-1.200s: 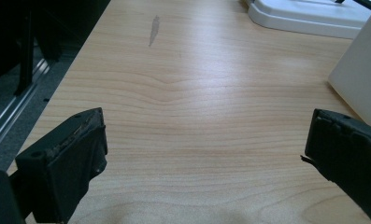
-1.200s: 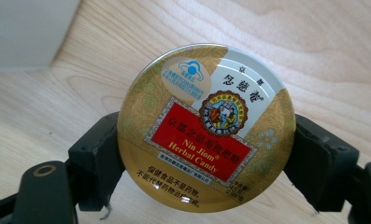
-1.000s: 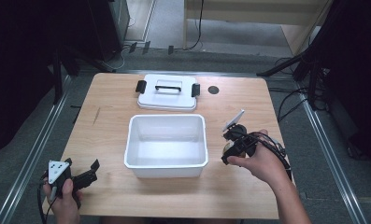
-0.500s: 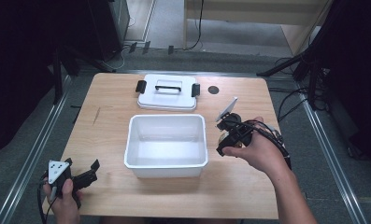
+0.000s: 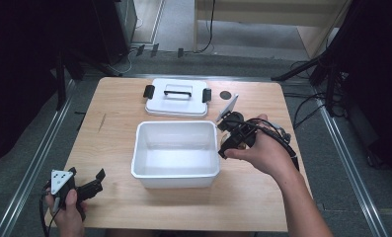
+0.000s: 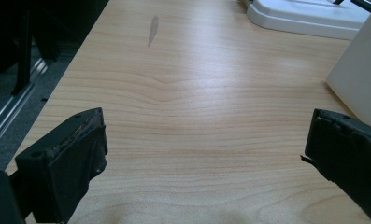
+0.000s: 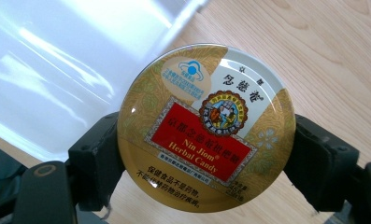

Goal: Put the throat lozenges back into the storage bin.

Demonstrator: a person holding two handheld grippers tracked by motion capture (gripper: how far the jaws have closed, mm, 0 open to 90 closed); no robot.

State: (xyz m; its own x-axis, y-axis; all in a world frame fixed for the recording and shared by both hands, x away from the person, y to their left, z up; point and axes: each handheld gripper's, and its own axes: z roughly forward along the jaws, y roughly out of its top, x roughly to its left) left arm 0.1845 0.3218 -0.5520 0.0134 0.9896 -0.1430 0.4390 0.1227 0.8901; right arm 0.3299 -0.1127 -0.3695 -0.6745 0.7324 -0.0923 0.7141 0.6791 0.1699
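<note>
A round gold candy tin [image 7: 205, 126] with a red label sits flat between the black jaws of my right gripper [image 7: 202, 161], which is shut on its edges. In the high view this gripper [image 5: 229, 142] hovers above the table right beside the right rim of a white open bin [image 5: 176, 179]. The bin's glossy white wall [image 7: 57, 60] shows at the upper left of the right gripper view. My left gripper [image 5: 87, 174] rests at the table's near left corner. Its jaws stand wide open over bare wood [image 6: 206, 154] with nothing between them.
A white lid [image 5: 177, 98] with a black handle and black side clips lies flat behind the bin. A small dark round spot [image 5: 225, 95] marks the table to the lid's right. The wooden table [image 5: 109, 133] ends at metal floor rails on both sides.
My right gripper has lifted and moved left and away with the tin, from the open wood to the bin's right rim. The left gripper has stayed where it was.
</note>
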